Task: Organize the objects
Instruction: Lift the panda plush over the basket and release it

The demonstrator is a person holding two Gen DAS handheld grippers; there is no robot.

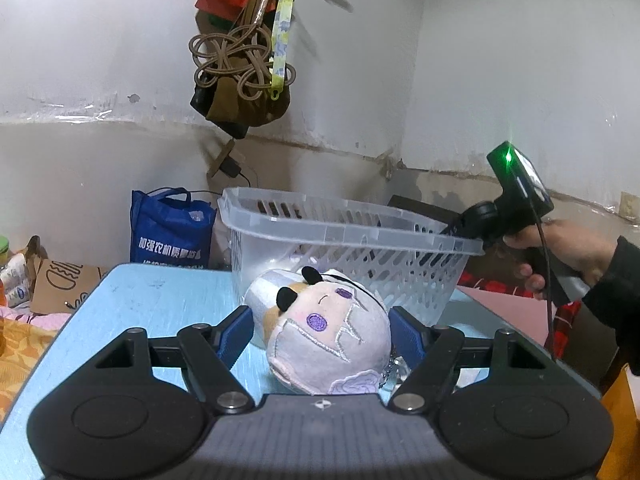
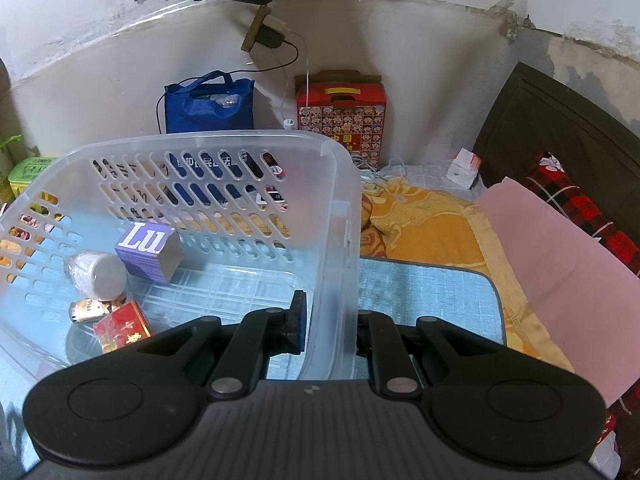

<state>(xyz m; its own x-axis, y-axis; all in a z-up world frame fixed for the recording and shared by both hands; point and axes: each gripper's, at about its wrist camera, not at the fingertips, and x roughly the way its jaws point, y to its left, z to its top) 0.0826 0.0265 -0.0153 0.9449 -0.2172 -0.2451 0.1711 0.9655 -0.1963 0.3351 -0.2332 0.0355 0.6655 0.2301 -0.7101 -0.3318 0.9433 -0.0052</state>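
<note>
- Closing on the plush doll [image 1: 324, 328], the left tool [image 1: 322, 334] stands wide, pads flanking it, not visibly pinching; doll lies mid-desk [image 1: 152, 304] just before the basket [image 1: 360, 240].
- Right tool [image 2: 328, 328] clamps the basket's [image 2: 340, 216] wall.
- Next, likely: squeeze, lift over the rim, release inside.

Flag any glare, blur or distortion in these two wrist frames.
Left wrist view: heavy fisheye bend, dark corner vignetting; a green LED on the right claw's handle flares; the plush doll between the left claw fingers is sharp. Right wrist view: same curvature; the translucent basket wall hazes what lies behind it where the right claw straddles it; no motion blur.
</note>
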